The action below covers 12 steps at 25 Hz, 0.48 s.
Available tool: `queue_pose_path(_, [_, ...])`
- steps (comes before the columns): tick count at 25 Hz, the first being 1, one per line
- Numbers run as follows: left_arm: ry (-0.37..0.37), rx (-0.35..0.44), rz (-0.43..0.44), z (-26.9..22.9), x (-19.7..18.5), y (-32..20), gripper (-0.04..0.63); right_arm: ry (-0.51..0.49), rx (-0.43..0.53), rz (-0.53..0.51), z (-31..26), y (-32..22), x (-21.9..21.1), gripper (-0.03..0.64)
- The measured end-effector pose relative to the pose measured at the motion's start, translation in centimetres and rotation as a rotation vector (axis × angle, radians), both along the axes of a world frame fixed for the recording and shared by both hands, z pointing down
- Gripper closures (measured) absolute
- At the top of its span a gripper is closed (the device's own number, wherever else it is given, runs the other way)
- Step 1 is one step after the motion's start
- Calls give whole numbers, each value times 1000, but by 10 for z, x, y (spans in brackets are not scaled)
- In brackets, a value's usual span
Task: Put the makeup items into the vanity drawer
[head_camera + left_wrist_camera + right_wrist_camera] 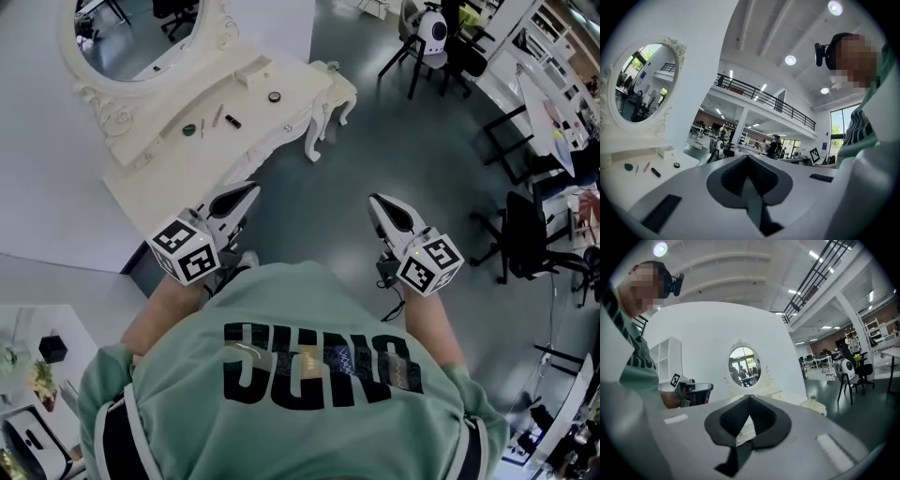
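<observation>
The white vanity [178, 164] with its oval mirror [141, 37] stands ahead at the upper left. On its top lie a green round item [188, 129], a thin pencil [202, 127], a pink stick [217, 115], a black tube [232, 121], a round compact [275, 97] and a small white box [255, 75]. A drawer knob [288, 127] shows on the front. My left gripper [251, 190] and right gripper [374, 200] hang shut and empty over the floor, short of the vanity. The left gripper view shows the black tube [656, 172] and compact [676, 165] far off.
A white stool [337, 89] stands at the vanity's right end. Black office chairs [525, 234], desks and a white robot [431, 26] fill the right side and back. A small table [37, 375] with odds and ends sits at lower left. Grey floor lies between me and the vanity.
</observation>
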<state>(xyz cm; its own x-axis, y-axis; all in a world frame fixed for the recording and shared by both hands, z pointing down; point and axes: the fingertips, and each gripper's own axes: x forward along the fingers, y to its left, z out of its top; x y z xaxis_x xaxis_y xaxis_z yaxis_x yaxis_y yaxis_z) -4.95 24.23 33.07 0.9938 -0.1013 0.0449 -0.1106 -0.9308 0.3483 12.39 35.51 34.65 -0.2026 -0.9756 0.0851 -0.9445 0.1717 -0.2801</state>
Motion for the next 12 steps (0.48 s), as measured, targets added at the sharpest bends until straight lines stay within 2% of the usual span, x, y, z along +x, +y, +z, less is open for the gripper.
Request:
queue_pose_path(5, [10,-28,0,15,4,-65,591,9,-14,-15,9,-68,1,607])
queue_pose_path(12, [14,-32,113,27,29,-194,591,38,29,26,-8,-210,10,607])
